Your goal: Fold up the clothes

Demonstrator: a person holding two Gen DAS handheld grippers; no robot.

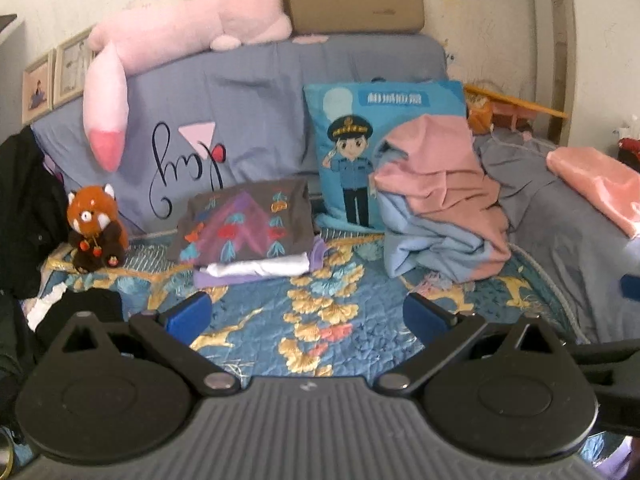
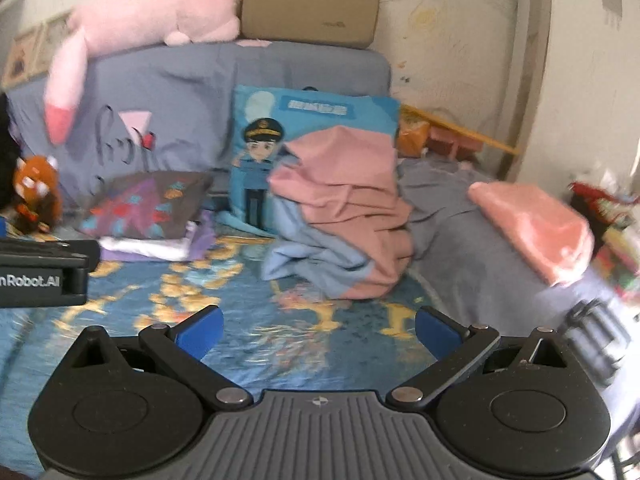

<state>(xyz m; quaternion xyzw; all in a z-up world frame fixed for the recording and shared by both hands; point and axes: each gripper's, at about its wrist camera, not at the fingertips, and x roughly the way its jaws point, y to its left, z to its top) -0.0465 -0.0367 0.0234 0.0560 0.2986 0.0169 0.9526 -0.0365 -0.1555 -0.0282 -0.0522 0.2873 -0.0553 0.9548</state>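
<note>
A stack of folded clothes (image 1: 248, 236) lies on the patterned bed quilt (image 1: 320, 320), with a brown garment bearing a purple triangle print on top and white and lilac pieces under it. The same stack (image 2: 152, 216) shows at the left of the right wrist view. A crumpled pink and light blue heap of fabric (image 1: 436, 208) (image 2: 340, 216) sits to its right. My left gripper (image 1: 308, 312) hangs open above the bare quilt, nothing between its blue pads. My right gripper (image 2: 318, 330) is open too, short of the heap, holding nothing.
A blue cartoon-officer pillow (image 1: 360, 152) leans on the grey-blue covered backrest (image 1: 240, 92). A pink plush (image 1: 168, 52) lies on top, and a red panda toy (image 1: 94, 228) sits at left. Dark clothing (image 1: 24, 208) is piled far left. A folded pink cloth (image 2: 532, 228) rests on the grey cover at right.
</note>
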